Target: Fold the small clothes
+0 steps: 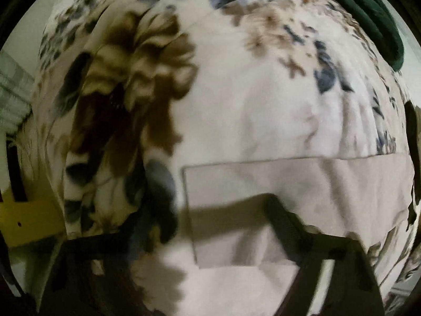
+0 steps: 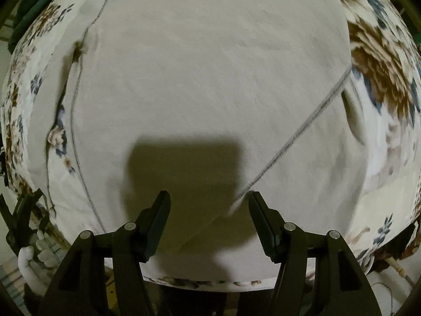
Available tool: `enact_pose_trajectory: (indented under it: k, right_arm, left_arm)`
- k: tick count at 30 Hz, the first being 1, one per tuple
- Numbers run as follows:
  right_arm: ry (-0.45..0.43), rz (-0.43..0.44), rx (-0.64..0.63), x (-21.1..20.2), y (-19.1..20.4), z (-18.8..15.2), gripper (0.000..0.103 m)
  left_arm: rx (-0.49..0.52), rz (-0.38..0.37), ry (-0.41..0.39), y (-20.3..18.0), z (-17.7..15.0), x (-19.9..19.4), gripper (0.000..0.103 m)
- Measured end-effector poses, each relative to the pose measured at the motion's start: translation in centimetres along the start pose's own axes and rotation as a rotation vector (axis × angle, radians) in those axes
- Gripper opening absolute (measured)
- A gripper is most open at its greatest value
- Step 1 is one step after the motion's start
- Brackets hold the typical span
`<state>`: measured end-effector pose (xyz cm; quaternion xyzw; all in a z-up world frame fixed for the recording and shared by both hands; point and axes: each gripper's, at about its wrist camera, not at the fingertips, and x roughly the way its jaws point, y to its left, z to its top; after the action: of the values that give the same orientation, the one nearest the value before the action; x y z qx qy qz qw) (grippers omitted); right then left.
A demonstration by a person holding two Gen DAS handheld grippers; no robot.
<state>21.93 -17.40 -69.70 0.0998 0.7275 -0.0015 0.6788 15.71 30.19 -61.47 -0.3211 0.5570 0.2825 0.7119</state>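
Garment (image 2: 210, 79), pale, lies flat on floral bedding (image 2: 381, 52); right hand-held gripper (image 2: 209, 205) gapes wide, empty; left's state unclear.

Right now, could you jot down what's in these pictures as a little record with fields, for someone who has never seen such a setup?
surface: floral cloth, brown and blue flowers on white
garment: plain beige garment, spread flat on the floral cloth, with grey stitched seams
folded corner: a corner of the garment lies between the right jaws
right gripper: jaws apart, just above the garment, holding nothing
left gripper: dark and blurred at the bottom of its view; jaw state unclear
shadow: a dark patch falls on the garment ahead of the right gripper
far edge: dark green fabric beyond the floral cloth
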Motion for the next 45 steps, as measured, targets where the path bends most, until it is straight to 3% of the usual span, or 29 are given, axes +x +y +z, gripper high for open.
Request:
enact_pose_trajectory:
  k: [1,2,3,4,7,11,12,16,20,23,26,31,34,40,42,45]
  right_arm:
    - [0.001,-0.001,-0.001,0.1,0.0,0.1,0.064]
    - [0.001,-0.001,-0.003,-0.5,-0.8,0.7,0.064]
    - [-0.002,0.0,-0.007,-0.5,-1.0,0.6,0.064]
    - [-0.004,-0.002,-0.014,-0.6,-0.9,0.1,0.064]
    - [-0.021,-0.003,-0.029,-2.1,-1.9,0.7,0.064]
    - [-0.041,-0.003,-0.036,-3.5,-2.7,0.3,0.064]
    - [-0.043,-0.002,-0.032,-3.0,-1.7,-0.2,0.064]
    - [-0.043,0.007,0.0,-4.4,-4.6,-0.9,0.064]
    - [-0.051,0.012,0.033,-5.7,-8.0,-1.3,0.064]
    - [-0.056,0.015,0.064,-6.7,-11.2,-1.5,0.064]
    - [-0.058,0.006,0.1,-7.7,-14.1,-1.8,0.064]
    - [-0.061,-0.025,0.166,-8.9,-19.8,-3.7,0.064]
    - [-0.06,-0.041,0.199,-9.4,-22.6,-4.7,0.064]
    - [-0.045,-0.049,0.228,-10.1,-26.9,-5.5,0.064]
    - [-0.033,-0.039,0.237,-10.1,-27.8,-6.0,0.064]
    - [-0.013,0.019,0.246,-8.3,-25.5,-7.1,0.064]
  left_arm:
    - [0.013,0.006,-0.008,-0.4,0.0,-0.2,0.039]
    - [0.023,0.023,-0.016,-0.7,0.0,-0.4,0.028]
    - [0.021,0.042,-0.025,-0.7,0.0,-0.8,0.01]
    - [0.014,0.043,-0.033,-0.6,-0.1,-1.2,0.007]
    - [0.009,0.049,-0.087,-0.7,-0.4,-3.8,0.006]
    - [0.072,0.077,-0.169,-1.7,-1.6,-8.2,0.003]
    - [0.102,0.084,-0.198,-2.2,-2.0,-9.5,0.003]
    - [0.221,0.094,-0.272,-4.6,-3.5,-13.5,0.003]
    - [0.405,0.025,-0.298,-9.9,-7.5,-16.6,0.003]
    - [0.589,-0.066,-0.281,-15.5,-12.3,-18.1,0.003]
    - [0.809,-0.158,-0.237,-21.2,-19.2,-17.9,0.003]
    - [1.035,-0.254,-0.122,-26.0,-29.0,-15.8,0.003]
    - [1.136,-0.259,-0.066,-27.6,-33.9,-13.8,0.003]
    - [1.203,-0.239,-0.024,-29.3,-38.0,-11.7,0.005]
    - [1.187,-0.229,-0.012,-29.2,-38.3,-11.5,0.008]
    - [1.119,-0.224,-0.008,-28.6,-36.6,-11.9,0.012]
